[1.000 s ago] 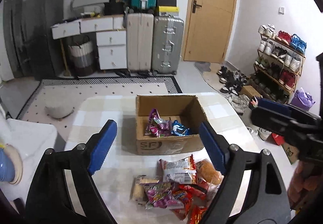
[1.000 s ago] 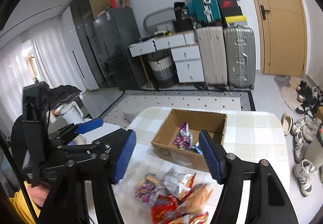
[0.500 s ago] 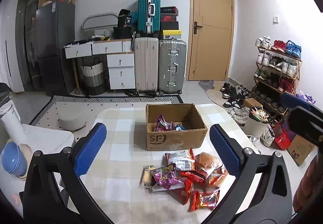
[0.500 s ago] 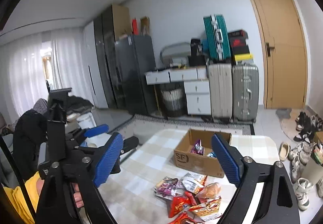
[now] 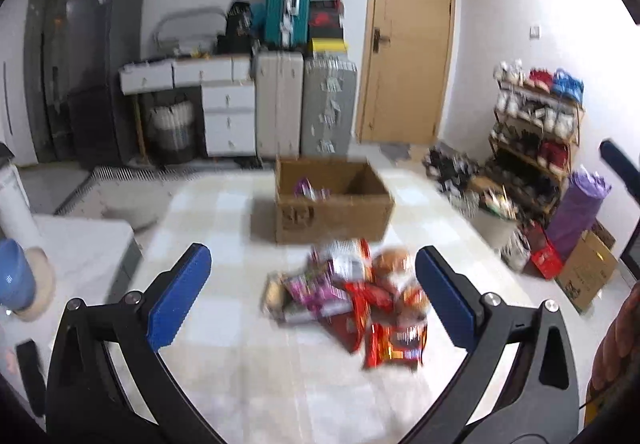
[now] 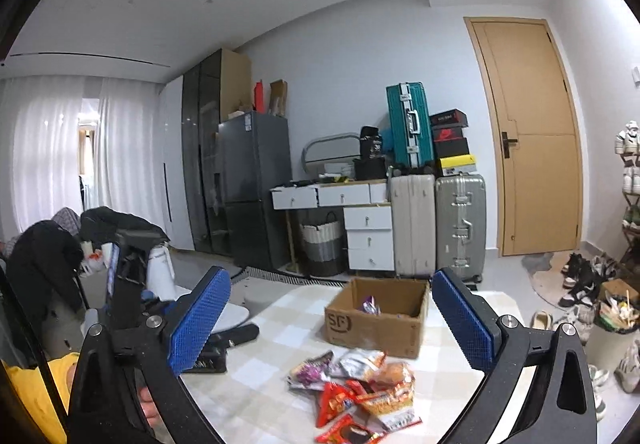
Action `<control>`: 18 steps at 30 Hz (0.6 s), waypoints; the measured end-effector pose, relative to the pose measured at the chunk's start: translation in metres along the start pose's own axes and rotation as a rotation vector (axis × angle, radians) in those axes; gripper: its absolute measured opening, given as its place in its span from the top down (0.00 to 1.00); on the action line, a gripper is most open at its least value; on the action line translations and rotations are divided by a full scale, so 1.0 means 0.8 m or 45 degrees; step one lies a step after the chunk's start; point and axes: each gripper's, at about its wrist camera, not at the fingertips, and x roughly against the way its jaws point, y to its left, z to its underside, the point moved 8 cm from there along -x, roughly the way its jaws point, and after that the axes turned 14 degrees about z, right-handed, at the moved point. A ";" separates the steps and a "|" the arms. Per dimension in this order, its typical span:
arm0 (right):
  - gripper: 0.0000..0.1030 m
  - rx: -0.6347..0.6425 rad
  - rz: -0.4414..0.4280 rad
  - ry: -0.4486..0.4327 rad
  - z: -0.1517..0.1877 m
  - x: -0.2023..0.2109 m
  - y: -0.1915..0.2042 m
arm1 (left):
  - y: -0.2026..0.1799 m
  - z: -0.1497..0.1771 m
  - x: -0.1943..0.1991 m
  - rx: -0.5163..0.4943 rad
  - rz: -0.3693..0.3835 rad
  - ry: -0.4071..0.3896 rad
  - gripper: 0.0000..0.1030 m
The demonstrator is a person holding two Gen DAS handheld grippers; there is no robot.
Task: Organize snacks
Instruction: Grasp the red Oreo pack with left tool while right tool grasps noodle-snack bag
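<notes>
Our fingers stand wide apart on both grippers, with nothing between the blue pads. On the left gripper point(image 5: 312, 300) the jaws have just been opening, and they frame empty air above the table. On the right gripper point(image 6: 330, 324) the jaws have also just been opening, with nothing held.

We take the cardboard box point(image 5: 332, 200) as our landmark. It sits open-topped on the checked table point(image 5: 224, 324), toward the far side from us. Inside it we see a few snack packets, one purple point(image 6: 370, 306); the left view is blurred, so we cannot tell how many. Just in front of the box, on our side, lies a loose pile of snacks point(image 5: 352, 300): red, purple and silver packets and one orange-brown one, overlapping each other and apart from the box wall. Both grippers are on the near side of this pile, not touching it.

Behind the box, against the far wall, stand two upright suitcases point(image 6: 438, 224), a teal suitcase point(image 6: 409, 124) on top of them, and white drawers point(image 6: 368, 236). To the right of the box is a wooden door point(image 6: 528, 136), and further right a shoe rack point(image 5: 536, 116). To the left of the box, in the right view, we see a hand point(image 6: 146, 410) and a yellow sleeve point(image 6: 36, 392).
</notes>
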 end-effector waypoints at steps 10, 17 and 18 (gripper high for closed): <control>0.01 -0.116 0.085 0.190 0.085 -0.042 -0.054 | -0.039 0.095 -0.140 -0.029 0.136 0.337 0.01; 0.01 -0.161 0.094 0.290 0.133 -0.068 -0.079 | -0.059 0.146 -0.234 -0.038 0.162 0.531 0.01; 0.01 -0.167 0.092 0.309 0.142 -0.073 -0.083 | -0.060 0.151 -0.242 -0.034 0.165 0.548 0.01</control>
